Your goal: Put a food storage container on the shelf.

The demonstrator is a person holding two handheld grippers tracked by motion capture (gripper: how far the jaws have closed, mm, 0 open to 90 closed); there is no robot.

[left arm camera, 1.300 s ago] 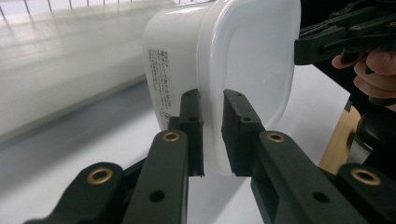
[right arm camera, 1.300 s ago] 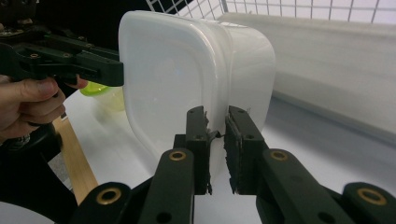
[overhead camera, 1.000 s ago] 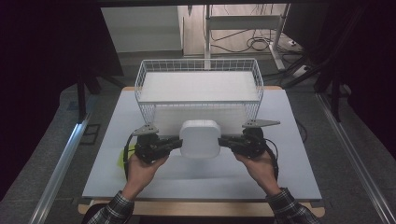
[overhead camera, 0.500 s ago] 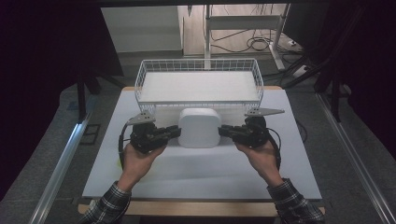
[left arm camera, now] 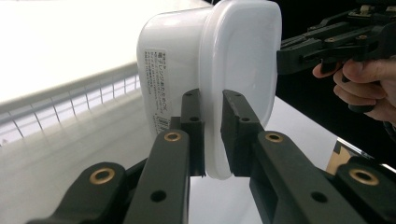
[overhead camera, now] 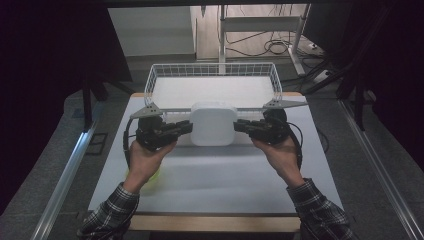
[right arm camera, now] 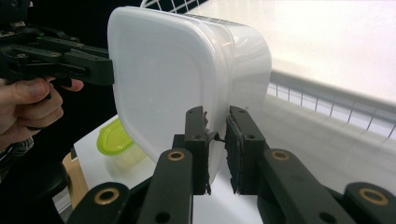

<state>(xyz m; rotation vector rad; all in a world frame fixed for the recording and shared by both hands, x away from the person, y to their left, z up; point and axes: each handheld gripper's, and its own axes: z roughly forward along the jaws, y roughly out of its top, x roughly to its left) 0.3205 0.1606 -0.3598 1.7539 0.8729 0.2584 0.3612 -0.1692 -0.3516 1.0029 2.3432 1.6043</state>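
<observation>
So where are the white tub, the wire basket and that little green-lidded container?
white tub (overhead camera: 214, 125), high view, centre of its lid.
wire basket (overhead camera: 212, 66), high view, far rim.
green-lidded container (right arm camera: 113, 136), right gripper view, its lid.

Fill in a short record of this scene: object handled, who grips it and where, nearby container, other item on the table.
object: white lidded plastic tub, held above the table
left hand-held gripper: shut on lid rim
right hand-held gripper: shut on opposite lid rim
container: white wire basket, behind the tub
other: green-lidded plastic container, beside the left hand
</observation>
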